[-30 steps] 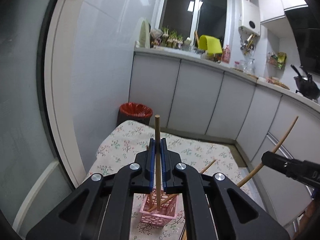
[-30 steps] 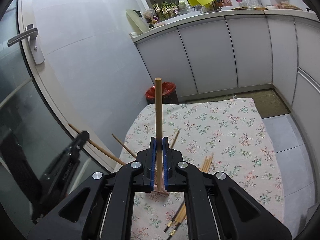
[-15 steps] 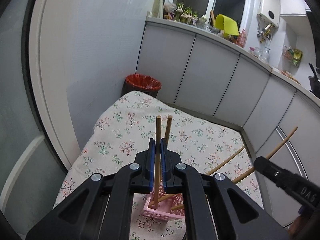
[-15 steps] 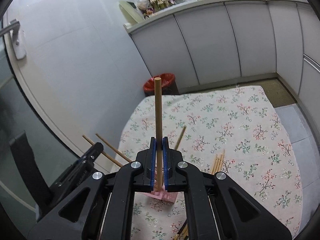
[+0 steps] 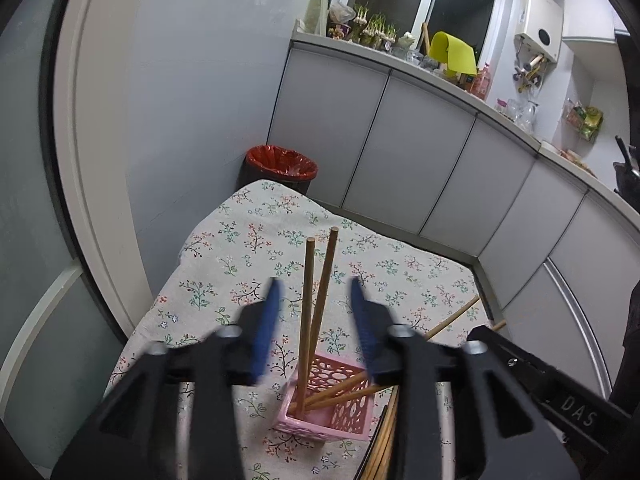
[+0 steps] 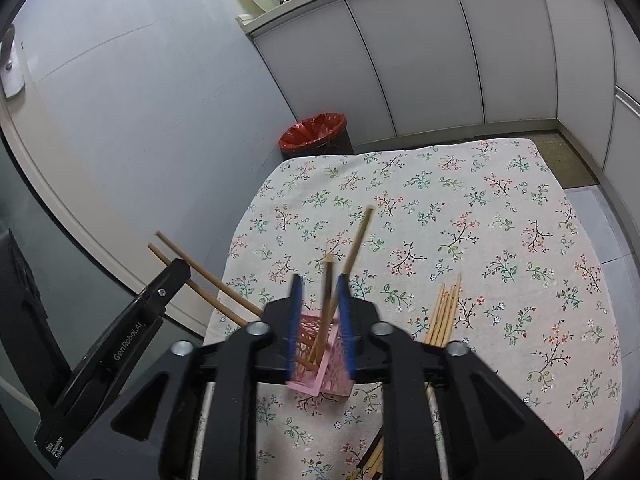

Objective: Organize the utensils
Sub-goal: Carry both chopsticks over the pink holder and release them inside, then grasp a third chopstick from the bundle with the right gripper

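A pink perforated basket (image 5: 332, 408) (image 6: 320, 356) stands on the floral tablecloth (image 6: 460, 216) and holds several wooden chopsticks. My left gripper (image 5: 314, 316) is open above it, and two chopsticks (image 5: 308, 320) stand in the basket between its blue pads without touching them. My right gripper (image 6: 322, 320) is open just above the basket, with a blurred chopstick (image 6: 326, 304) dropping between its pads into it. Another chopstick (image 6: 358, 240) leans out of the basket. The left gripper also shows at the left of the right wrist view (image 6: 120, 344).
Loose chopsticks (image 6: 444, 312) lie on the cloth right of the basket, more at the near edge (image 5: 384, 440). A red-lined bin (image 6: 314, 134) stands beyond the table. White cabinets run behind, a glass door to the left.
Both grippers have opened and let go of their chopsticks, which now stand or drop in the pink basket. Both grippers have tilted down toward the table.
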Demonstrator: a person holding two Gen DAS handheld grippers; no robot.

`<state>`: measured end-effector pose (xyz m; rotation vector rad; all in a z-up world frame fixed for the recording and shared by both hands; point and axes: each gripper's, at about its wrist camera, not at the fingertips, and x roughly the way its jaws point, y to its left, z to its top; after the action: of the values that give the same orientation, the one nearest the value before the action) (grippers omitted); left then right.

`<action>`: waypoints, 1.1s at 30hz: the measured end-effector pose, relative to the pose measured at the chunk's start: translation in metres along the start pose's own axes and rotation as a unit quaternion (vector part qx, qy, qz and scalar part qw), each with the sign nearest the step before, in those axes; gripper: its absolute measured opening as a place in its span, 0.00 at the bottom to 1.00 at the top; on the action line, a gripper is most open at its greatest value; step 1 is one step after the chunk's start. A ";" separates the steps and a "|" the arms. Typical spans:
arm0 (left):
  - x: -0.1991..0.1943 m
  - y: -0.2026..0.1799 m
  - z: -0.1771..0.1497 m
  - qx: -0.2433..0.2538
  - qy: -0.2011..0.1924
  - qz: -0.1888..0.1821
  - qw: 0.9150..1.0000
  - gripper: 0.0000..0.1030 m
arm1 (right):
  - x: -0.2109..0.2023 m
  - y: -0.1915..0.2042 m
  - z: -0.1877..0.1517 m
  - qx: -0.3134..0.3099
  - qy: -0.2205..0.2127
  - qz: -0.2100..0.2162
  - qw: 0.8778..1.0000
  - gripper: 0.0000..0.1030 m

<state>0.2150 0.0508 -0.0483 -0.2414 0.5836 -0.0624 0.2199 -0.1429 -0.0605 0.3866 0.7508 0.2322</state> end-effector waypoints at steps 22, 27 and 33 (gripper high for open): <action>-0.032 0.019 -0.052 0.007 0.114 0.040 0.993 0.93 | -0.071 -0.083 -0.024 -0.011 0.027 -0.080 0.996 0.85; -0.015 0.010 -0.074 0.034 0.159 0.050 0.985 0.93 | -0.057 -0.103 -0.038 -0.002 0.065 -0.099 0.993 0.90; 0.004 0.003 -0.094 0.068 0.186 0.053 0.979 0.93 | -0.028 -0.120 -0.056 0.009 0.113 -0.118 0.987 0.92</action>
<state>0.1659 0.0341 -0.1272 -0.0630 0.9606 -0.0450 0.1694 -0.2467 -0.1311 0.2873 1.0145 0.0462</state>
